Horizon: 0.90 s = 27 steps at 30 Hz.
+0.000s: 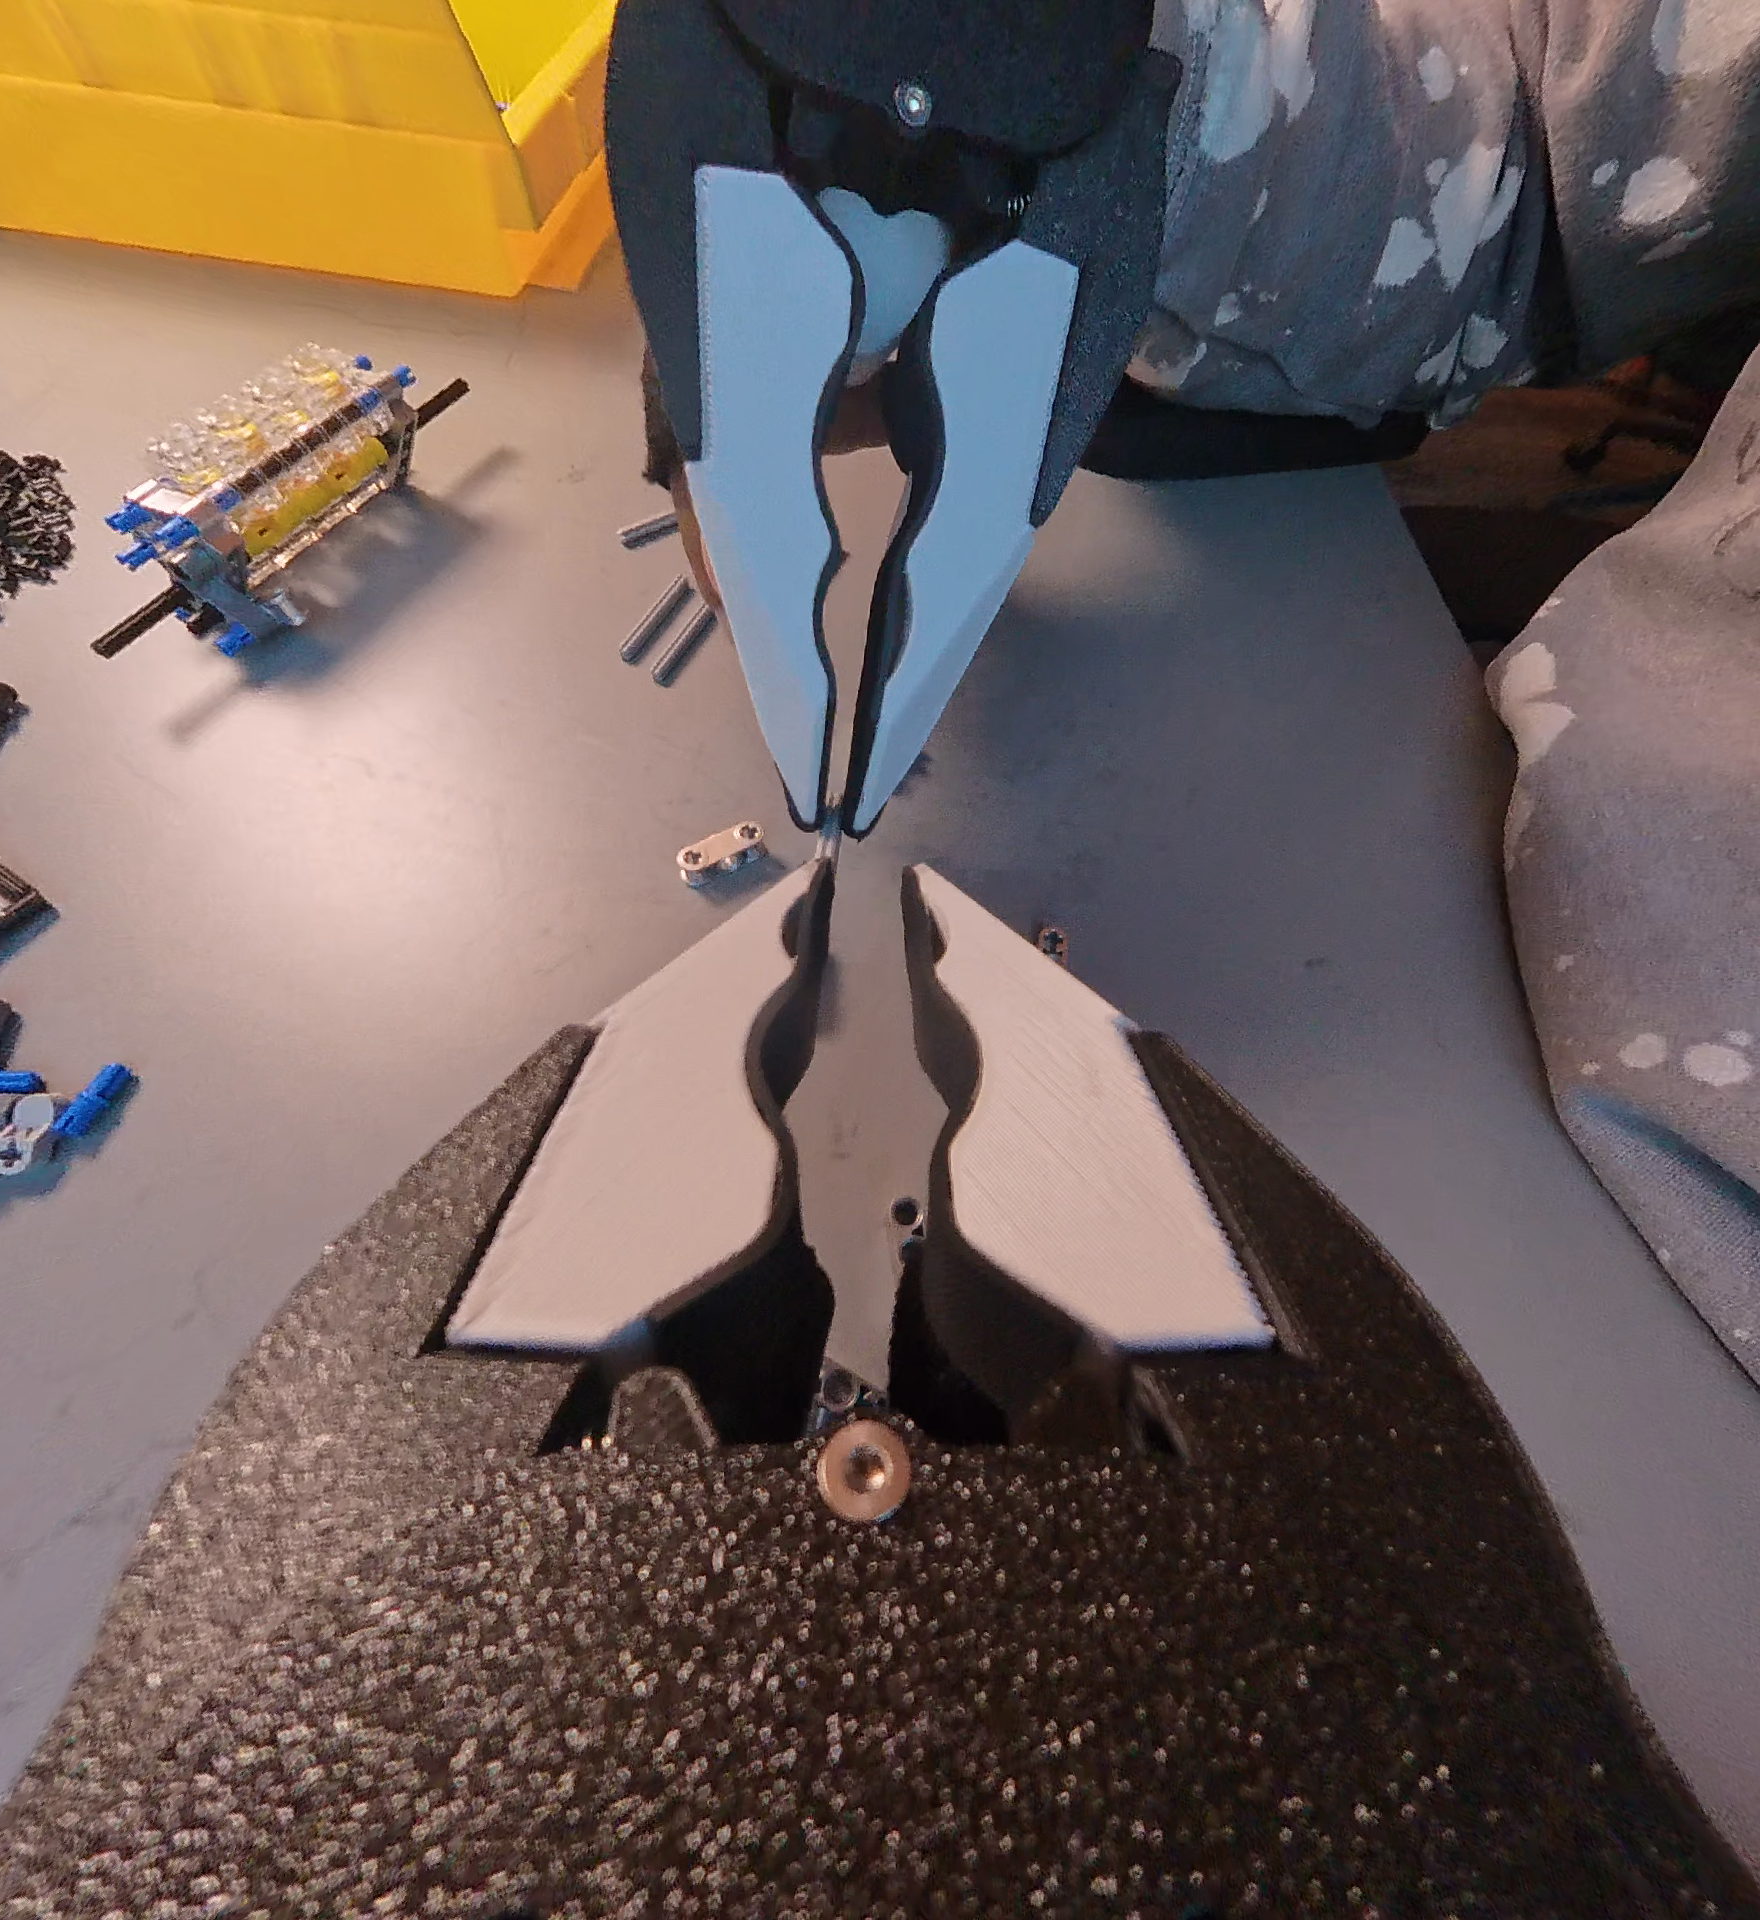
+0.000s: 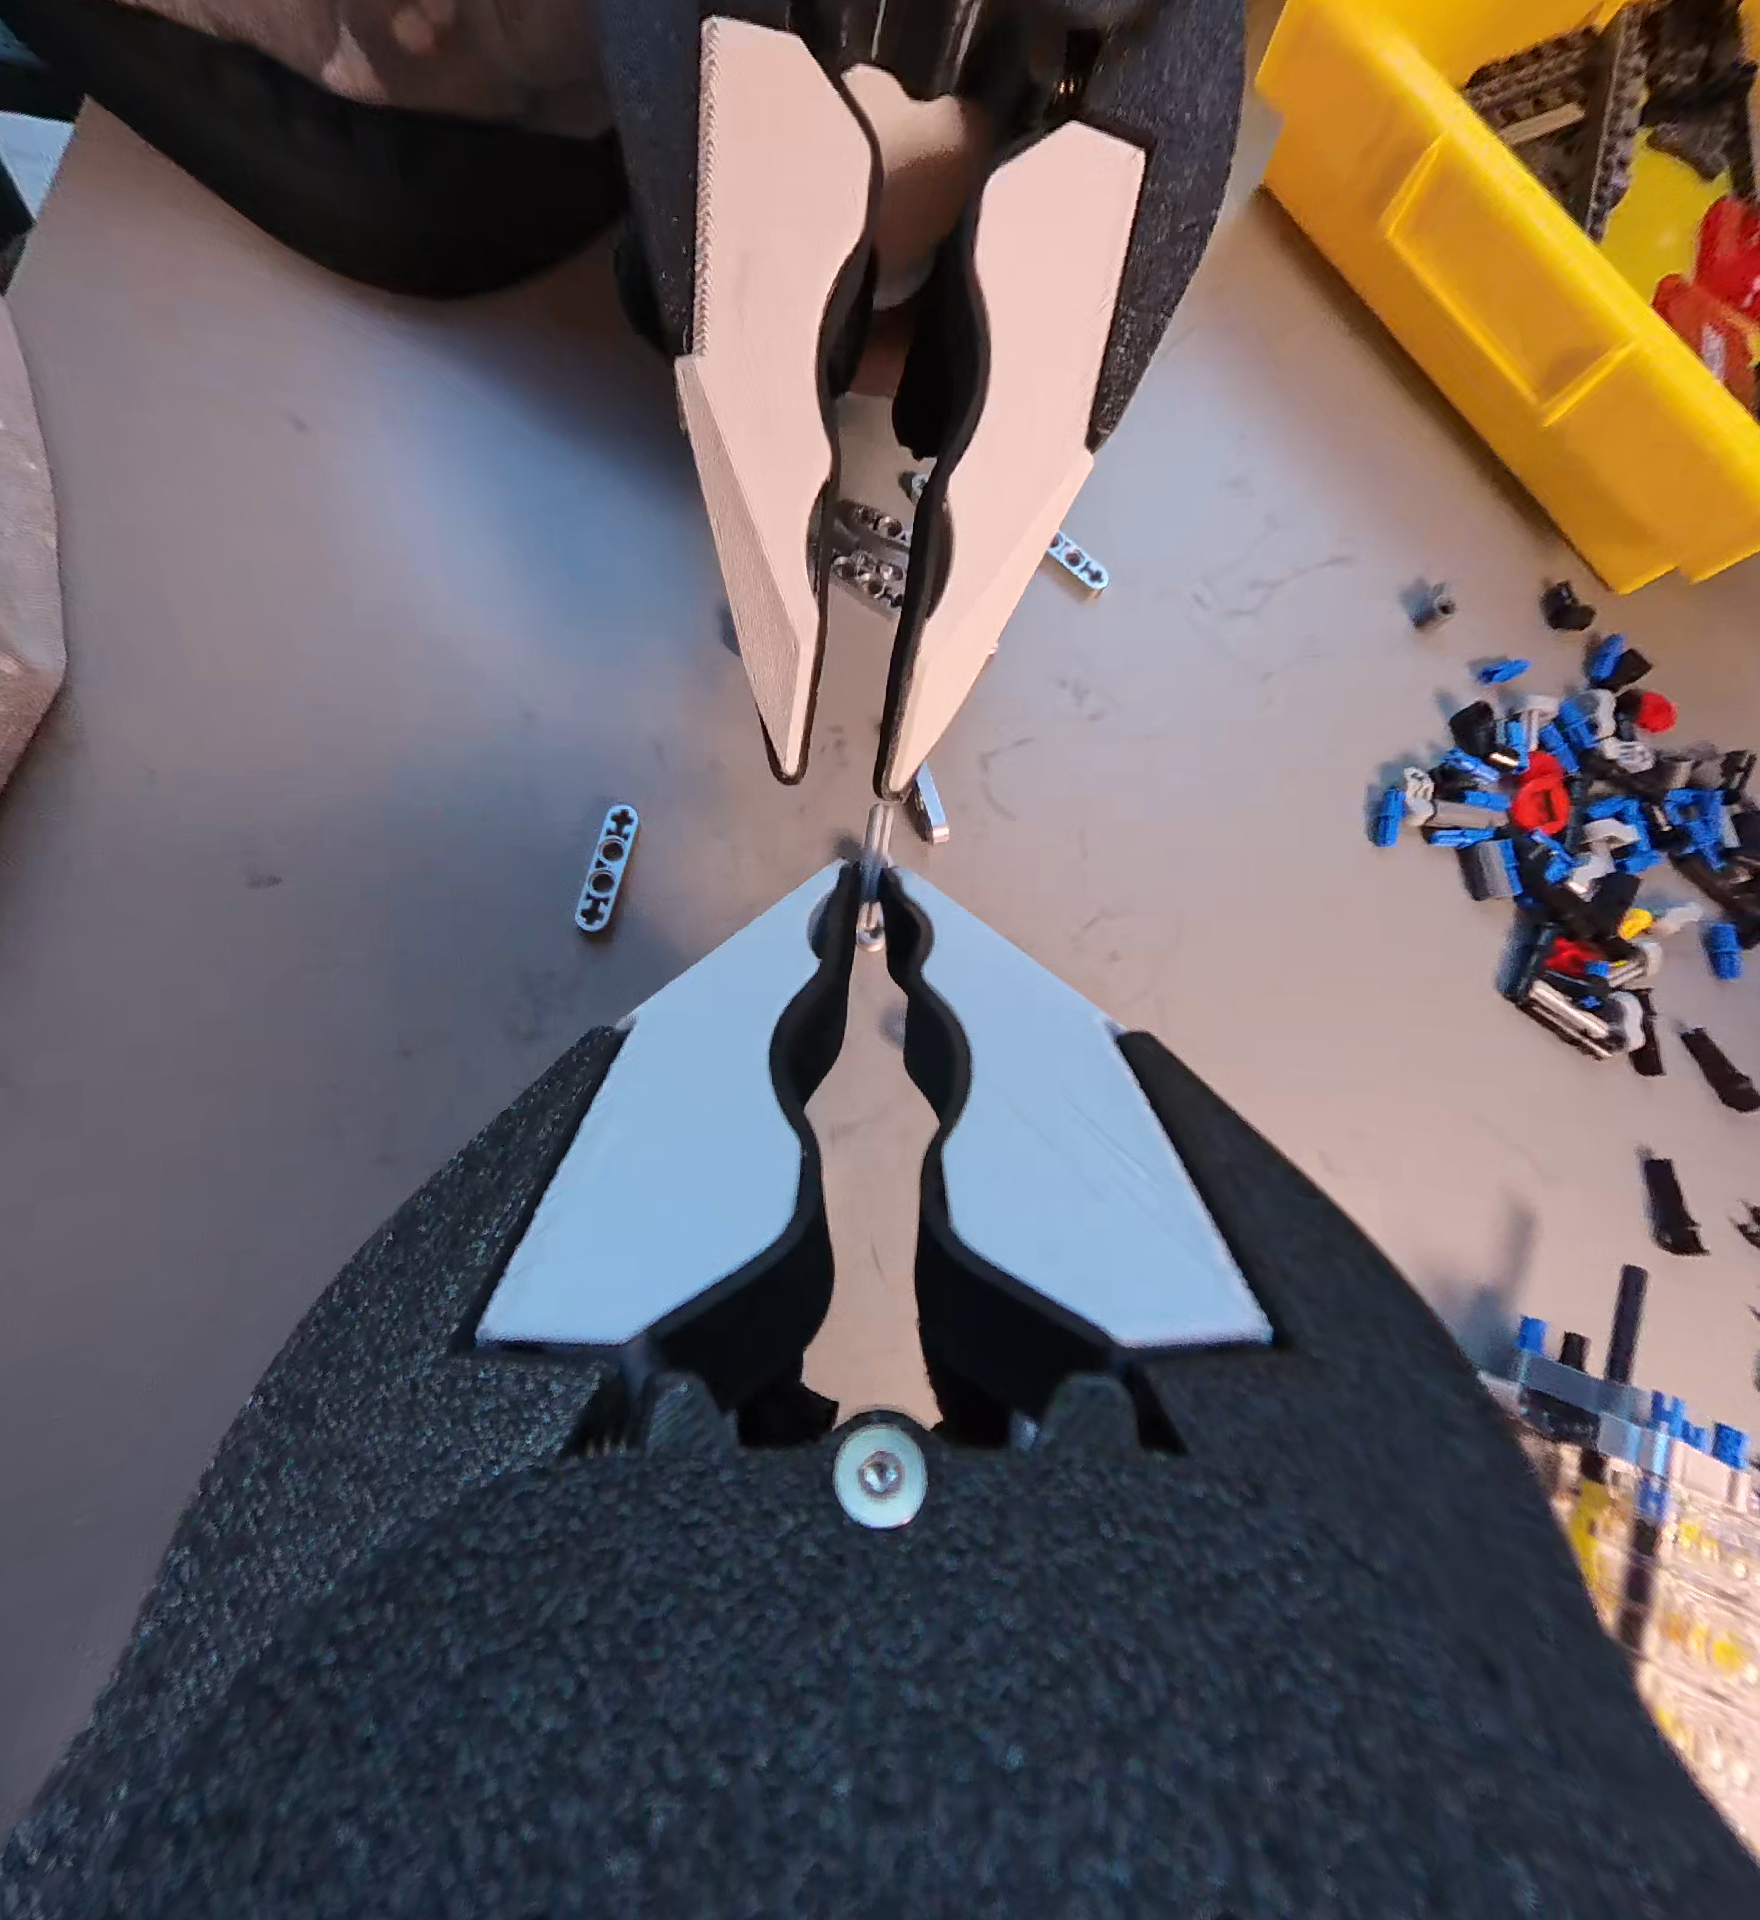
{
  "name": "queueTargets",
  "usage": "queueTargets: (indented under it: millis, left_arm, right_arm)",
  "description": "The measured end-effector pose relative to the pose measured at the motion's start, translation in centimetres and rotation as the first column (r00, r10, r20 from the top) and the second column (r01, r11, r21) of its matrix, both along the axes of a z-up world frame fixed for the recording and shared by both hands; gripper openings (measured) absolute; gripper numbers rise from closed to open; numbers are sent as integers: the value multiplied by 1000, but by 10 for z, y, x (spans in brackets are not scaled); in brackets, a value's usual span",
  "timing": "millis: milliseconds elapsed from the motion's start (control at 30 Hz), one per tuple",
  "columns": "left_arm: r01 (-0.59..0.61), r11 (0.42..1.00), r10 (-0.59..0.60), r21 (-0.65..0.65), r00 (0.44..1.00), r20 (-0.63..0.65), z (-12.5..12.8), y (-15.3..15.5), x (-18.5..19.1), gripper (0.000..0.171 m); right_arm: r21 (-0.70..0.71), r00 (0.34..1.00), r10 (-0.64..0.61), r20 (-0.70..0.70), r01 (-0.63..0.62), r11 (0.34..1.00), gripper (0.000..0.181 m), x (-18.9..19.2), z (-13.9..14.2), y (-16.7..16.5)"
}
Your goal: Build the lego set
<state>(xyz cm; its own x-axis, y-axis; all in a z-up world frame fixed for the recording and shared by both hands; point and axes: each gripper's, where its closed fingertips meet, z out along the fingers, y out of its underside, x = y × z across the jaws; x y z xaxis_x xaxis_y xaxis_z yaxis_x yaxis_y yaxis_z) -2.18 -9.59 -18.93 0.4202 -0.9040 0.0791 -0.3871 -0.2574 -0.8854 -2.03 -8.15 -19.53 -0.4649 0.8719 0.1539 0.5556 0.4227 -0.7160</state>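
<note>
Two pairs of tongs met tip to tip at the centre of both views. The right tongs (image 2: 863,883) were closed on a thin grey pin (image 2: 874,862); the left tongs (image 1: 860,883) stood slightly parted, one tip just touching the pin. The pin was smooth, slim and held only at its end, so a sideways nudge could have twisted it loose onto the matte grey surface (image 1: 388,831). Small blue, black and grey pieces (image 2: 1624,862) lay scattered at mid right.

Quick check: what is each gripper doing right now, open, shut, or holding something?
Left gripper: open, tips around the thin grey pin.
Right gripper: shut on the thin grey pin.
</note>
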Motion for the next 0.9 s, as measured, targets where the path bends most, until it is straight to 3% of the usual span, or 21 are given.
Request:
queueTargets:
  millis: [500, 667, 767, 900]
  left_arm:
    - [-7, 999, 2, 41, 993, 117, 26, 0, 0, 3]
    - [36, 998, -8, -56, 899, 437, 70, -3, -3, 2]
    - [87, 992, -29, -86, 850, 526, 81, -8, -4, 2]
    - [133, 984, -45, -116, 825, 563, 84, -12, -4, 2]
  right_arm:
    - [-9, 990, 36, -140, -37, 999, 1, -4, 31, -12]
    - [-16, 910, 49, -411, -61, 998, 3, -9, 80, -16]
    - [34, 879, 81, -469, -74, 997, 6, -9, 91, -22]
    - [71, 873, 103, -477, -78, 994, 6, -9, 93, -26]
